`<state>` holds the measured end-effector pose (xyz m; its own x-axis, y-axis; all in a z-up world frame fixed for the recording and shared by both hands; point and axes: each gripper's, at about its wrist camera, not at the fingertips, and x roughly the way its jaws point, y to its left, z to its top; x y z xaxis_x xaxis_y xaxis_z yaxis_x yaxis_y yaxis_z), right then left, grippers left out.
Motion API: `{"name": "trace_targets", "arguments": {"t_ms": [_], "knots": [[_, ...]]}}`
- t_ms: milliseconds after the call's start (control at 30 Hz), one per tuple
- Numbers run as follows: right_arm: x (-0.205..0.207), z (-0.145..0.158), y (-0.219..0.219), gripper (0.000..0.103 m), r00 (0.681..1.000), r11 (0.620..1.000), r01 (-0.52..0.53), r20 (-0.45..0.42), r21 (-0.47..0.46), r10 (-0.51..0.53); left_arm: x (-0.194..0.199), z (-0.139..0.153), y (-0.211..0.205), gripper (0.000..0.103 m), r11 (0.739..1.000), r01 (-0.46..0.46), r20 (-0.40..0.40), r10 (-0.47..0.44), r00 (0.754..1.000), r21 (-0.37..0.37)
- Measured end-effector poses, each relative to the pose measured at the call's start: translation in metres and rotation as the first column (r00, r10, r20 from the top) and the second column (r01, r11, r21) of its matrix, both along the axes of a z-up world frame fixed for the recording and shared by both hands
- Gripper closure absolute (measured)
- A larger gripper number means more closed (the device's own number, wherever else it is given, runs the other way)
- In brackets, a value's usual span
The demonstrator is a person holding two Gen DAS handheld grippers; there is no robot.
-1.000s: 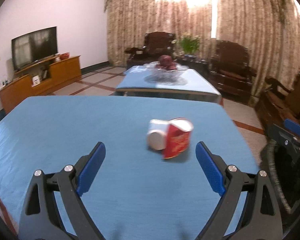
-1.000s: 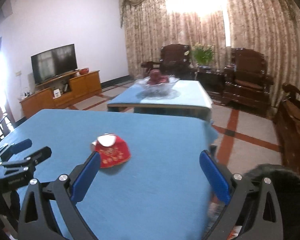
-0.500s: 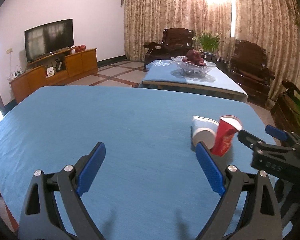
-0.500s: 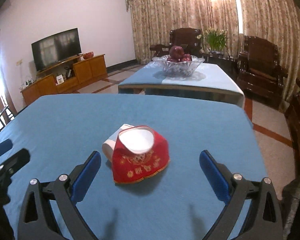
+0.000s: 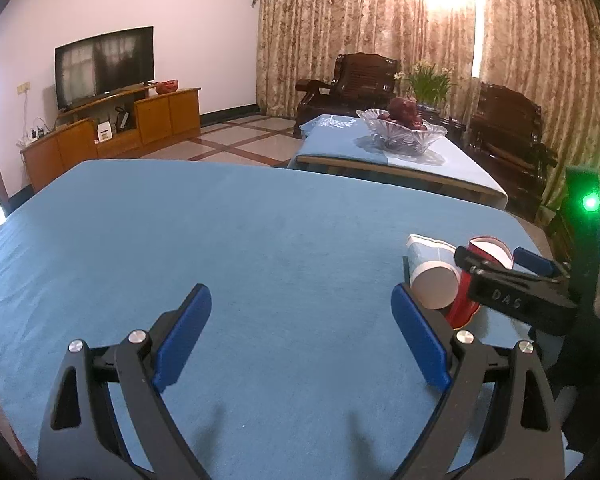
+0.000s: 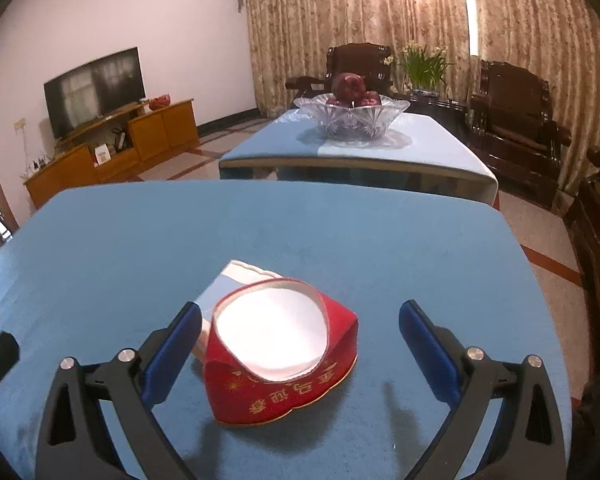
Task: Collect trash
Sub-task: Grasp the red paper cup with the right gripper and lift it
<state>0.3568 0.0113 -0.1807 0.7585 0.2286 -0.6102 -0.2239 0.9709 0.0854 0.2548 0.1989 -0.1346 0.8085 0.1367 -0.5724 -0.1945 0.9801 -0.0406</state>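
Note:
Two crushed paper cups lie together on the blue table (image 6: 420, 248). In the right wrist view the red cup (image 6: 284, 364) with gold lettering shows its white mouth, and the white and blue cup (image 6: 236, 280) lies behind it on the left. My right gripper (image 6: 300, 320) is open, its blue pads on either side of the red cup and apart from it. In the left wrist view the white cup (image 5: 434, 282) and the red cup (image 5: 462, 312) sit to the right, just beyond my open left gripper (image 5: 300, 312), which holds nothing. The right gripper (image 5: 498, 258) reaches around the red cup.
A second blue-covered table (image 6: 432, 148) with a glass fruit bowl (image 6: 352, 114) stands beyond. Dark wooden armchairs (image 6: 512, 120) line the curtain. A TV (image 5: 104, 64) sits on a wooden cabinet (image 5: 112, 136) at the left. The table's right edge is close to the cups.
My right gripper has come forward until the red cup sits between its open fingers. The left gripper has shifted left, so the cups now appear at its right side.

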Motion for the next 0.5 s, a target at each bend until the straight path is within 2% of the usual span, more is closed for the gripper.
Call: {"name": "trace_targets", "arguments": {"t_ms": [200, 333, 433, 500], "knots": [[-0.001, -0.002, -0.012, 0.007, 1.000, 1.000, 0.014, -0.022, -0.003, -0.014, 0.006, -0.003, -0.007, 0.014, 1.000, 0.011, 0.000, -0.011, 1.000, -0.004], [-0.005, -0.004, -0.024, 0.012, 0.998, 0.999, 0.012, -0.062, 0.043, -0.009, 0.007, -0.008, -0.011, 0.014, 1.000, 0.016, -0.005, -0.016, 1.000, -0.008], [-0.011, -0.008, -0.027, 0.029, 0.993, 0.994, -0.035, -0.107, 0.100, 0.046, 0.009, -0.010, -0.013, 0.014, 1.000, 0.020, -0.010, -0.020, 1.000, -0.011], [-0.014, -0.010, -0.027, 0.050, 0.991, 0.992, -0.061, -0.114, 0.110, 0.074, 0.010, -0.011, -0.014, 0.014, 1.000, 0.024, -0.010, -0.024, 1.000, -0.009]]}}
